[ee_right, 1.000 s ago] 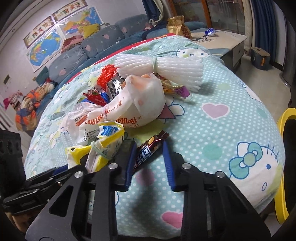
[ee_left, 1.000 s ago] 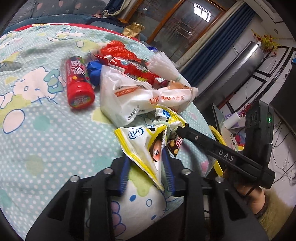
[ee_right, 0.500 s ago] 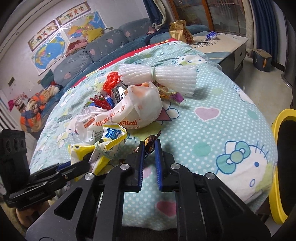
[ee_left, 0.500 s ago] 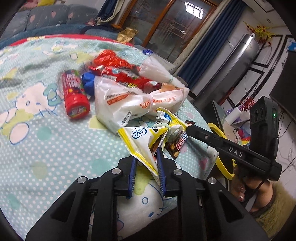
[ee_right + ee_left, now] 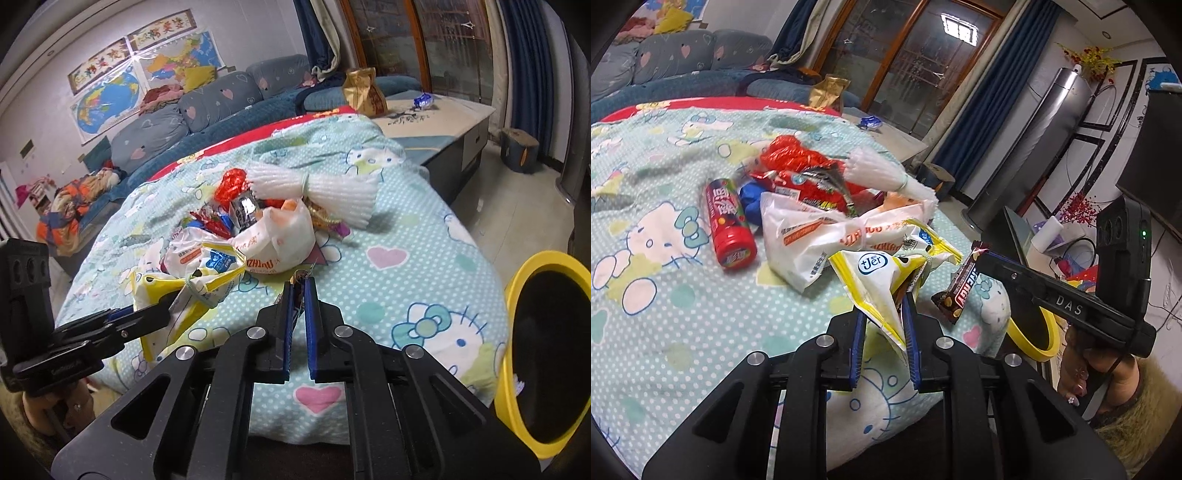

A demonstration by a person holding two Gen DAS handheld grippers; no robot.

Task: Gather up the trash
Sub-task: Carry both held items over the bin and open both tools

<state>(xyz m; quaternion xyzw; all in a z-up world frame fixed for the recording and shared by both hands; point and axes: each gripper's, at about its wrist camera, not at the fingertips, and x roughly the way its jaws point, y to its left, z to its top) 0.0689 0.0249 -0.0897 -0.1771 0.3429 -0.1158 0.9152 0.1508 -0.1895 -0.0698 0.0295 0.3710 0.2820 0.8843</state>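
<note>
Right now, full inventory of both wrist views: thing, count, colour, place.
yellow wrapper: 1, yellow-white, in left gripper's pads
chocolate bar wrapper: 1, brown, hanging from right gripper's tips
white plastic bag: 1, white with orange print, middle of pile
red tube: 1, red, lying left of pile
red wrappers: several, red, back of pile
foam net: 1, white, far side of pile
bin: 1, yellow rim, black inside, beside bed
bedspread: 1, teal, dotted, under everything
left gripper: shut on yellow wrapper
right gripper: shut on chocolate bar wrapper
</note>
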